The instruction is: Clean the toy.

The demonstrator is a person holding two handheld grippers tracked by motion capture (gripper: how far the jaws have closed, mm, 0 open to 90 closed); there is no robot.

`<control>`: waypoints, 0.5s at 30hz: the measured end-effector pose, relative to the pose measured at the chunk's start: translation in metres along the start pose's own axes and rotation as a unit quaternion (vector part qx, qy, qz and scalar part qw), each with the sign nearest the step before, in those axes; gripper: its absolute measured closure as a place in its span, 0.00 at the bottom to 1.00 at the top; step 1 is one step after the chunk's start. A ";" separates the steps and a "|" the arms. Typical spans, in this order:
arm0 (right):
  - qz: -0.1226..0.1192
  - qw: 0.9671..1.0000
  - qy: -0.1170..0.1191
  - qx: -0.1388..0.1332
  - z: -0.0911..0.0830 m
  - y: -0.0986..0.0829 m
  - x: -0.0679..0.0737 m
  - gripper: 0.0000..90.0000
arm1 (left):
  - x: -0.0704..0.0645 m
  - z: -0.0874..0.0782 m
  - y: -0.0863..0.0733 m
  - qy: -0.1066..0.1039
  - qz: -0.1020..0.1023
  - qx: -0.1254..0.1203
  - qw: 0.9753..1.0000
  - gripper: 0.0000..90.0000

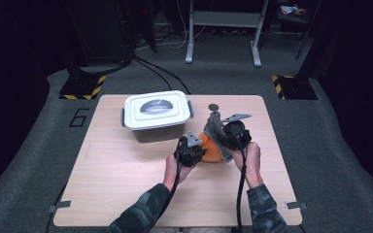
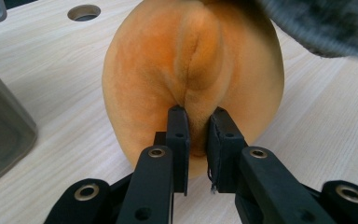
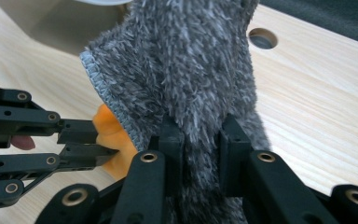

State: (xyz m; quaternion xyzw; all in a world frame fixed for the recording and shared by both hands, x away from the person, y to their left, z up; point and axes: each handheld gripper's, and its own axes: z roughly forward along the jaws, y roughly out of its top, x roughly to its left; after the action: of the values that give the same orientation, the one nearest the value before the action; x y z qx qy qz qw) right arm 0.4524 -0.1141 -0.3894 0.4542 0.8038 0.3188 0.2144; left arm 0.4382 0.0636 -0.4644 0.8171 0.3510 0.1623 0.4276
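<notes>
Left gripper (image 2: 196, 122) is seen nearly closed, a fold of the orange plush ball (image 2: 191, 70) pinched between its jaws at the table's middle. Right gripper (image 3: 200, 135) is clamped on the grey fuzzy cloth (image 3: 186, 60), which is draped over the ball's far side. Both pinches should be kept firm and the cloth drawn away slowly, so that the ball is not dragged along. Beyond, the lidded grey box (image 1: 158, 116) is left standing on the table (image 1: 107, 184).

I work in a lab: hazard-striped stand feet (image 1: 83, 87) at ten o'clock, floor cables (image 1: 161, 73), dark curtains around.
</notes>
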 end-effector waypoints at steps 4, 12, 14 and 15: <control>-0.004 1.000 -0.006 0.011 0.008 -0.001 0.004 0.83 | 0.002 0.001 -0.001 -0.001 -0.003 0.002 1.000 0.89; 0.020 0.999 -0.024 0.025 0.012 -0.011 -0.013 0.83 | 0.002 0.002 -0.001 -0.001 -0.004 0.001 1.000 0.89; 0.033 0.999 -0.027 0.032 0.015 -0.017 -0.021 0.83 | 0.002 0.002 -0.001 -0.001 -0.003 0.001 1.000 0.89; 0.039 0.998 -0.029 0.035 0.016 -0.020 -0.023 0.83 | 0.002 0.002 -0.001 -0.002 -0.003 0.003 1.000 0.89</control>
State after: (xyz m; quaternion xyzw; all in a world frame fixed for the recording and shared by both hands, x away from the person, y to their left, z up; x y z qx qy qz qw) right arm 0.4623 -0.1367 -0.4130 0.5020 0.7893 0.2851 0.2091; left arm 0.4400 0.0644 -0.4663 0.8177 0.3527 0.1581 0.4266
